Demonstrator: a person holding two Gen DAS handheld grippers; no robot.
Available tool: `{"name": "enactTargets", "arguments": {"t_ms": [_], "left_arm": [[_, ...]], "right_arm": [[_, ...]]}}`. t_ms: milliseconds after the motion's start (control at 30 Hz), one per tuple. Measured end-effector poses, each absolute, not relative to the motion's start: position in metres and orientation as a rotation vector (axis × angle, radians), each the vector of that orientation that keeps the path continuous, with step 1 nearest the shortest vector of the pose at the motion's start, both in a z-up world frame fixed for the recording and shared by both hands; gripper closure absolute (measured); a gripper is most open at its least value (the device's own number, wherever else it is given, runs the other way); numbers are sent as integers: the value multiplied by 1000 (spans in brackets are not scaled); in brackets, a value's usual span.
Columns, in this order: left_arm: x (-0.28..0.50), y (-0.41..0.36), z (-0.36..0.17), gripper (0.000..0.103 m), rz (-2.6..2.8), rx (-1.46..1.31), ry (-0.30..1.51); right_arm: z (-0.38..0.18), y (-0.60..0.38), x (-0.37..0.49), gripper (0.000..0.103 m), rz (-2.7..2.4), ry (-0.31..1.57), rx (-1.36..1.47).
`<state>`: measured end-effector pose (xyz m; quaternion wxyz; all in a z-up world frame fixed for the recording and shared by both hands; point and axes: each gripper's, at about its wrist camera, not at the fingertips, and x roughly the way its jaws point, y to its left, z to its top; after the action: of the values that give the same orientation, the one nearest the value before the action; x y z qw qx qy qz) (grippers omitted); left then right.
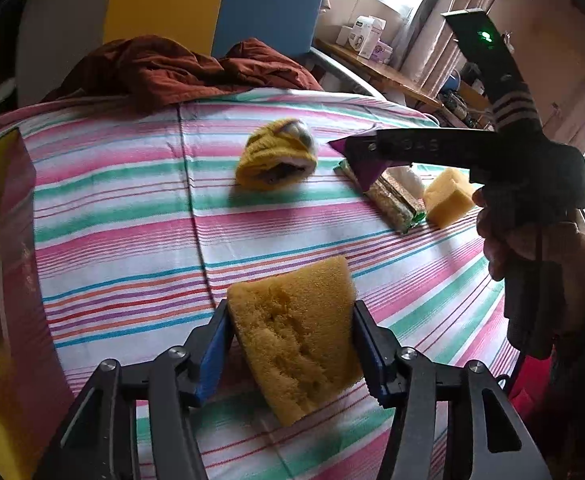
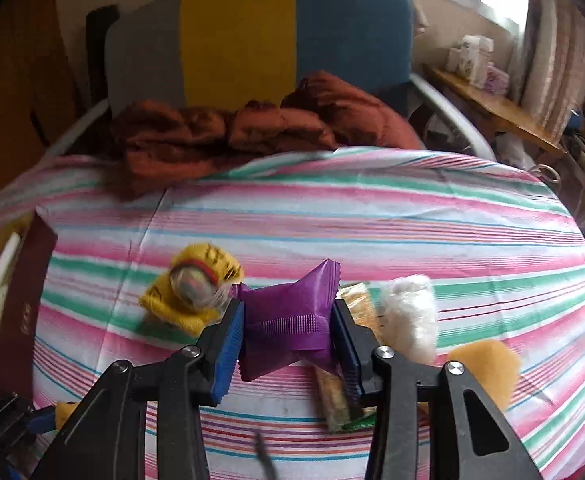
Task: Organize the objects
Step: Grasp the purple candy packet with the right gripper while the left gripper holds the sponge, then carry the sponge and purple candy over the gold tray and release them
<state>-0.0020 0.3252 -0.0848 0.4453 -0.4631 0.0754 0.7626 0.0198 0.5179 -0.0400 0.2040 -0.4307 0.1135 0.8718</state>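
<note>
**Both grippers loaded over the striped bed**

The left gripper [image 1: 292, 344] clamps a yellow sponge [image 1: 296, 340] at lower centre. The right gripper [image 2: 288, 340] pinches a purple packet [image 2: 288, 320] mid-frame, above the striped bedsheet [image 2: 412, 216], just beside a yellow plush toy [image 2: 192, 292].

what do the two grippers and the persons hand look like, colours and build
Both are the same build: black linkage arms with silver pivot bolts and blue ribbed pads on the fingers. The left gripper and right gripper match. From the left wrist view, the right one carries a dark board with a green light on top; the bare hand wraps its black handle.
</note>
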Motion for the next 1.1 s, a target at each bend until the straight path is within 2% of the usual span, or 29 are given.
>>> {"name": "enactTargets", "arguments": {"t_ms": [167, 533, 933, 1100], "left_arm": [[3, 306, -59, 45, 1920, -1088, 173], [-18, 223, -11, 45, 2082, -1020, 45], [-83, 123, 7, 44, 2356, -1020, -82], [-113, 91, 7, 38, 2494, -1042, -60]], "right_arm": [[-20, 520, 35, 60, 2473, 436, -1095], [19, 435, 23, 60, 2698, 452, -1087], [19, 297, -14, 59, 2933, 365, -1294], [3, 248, -24, 51, 2980, 343, -1430]]}}
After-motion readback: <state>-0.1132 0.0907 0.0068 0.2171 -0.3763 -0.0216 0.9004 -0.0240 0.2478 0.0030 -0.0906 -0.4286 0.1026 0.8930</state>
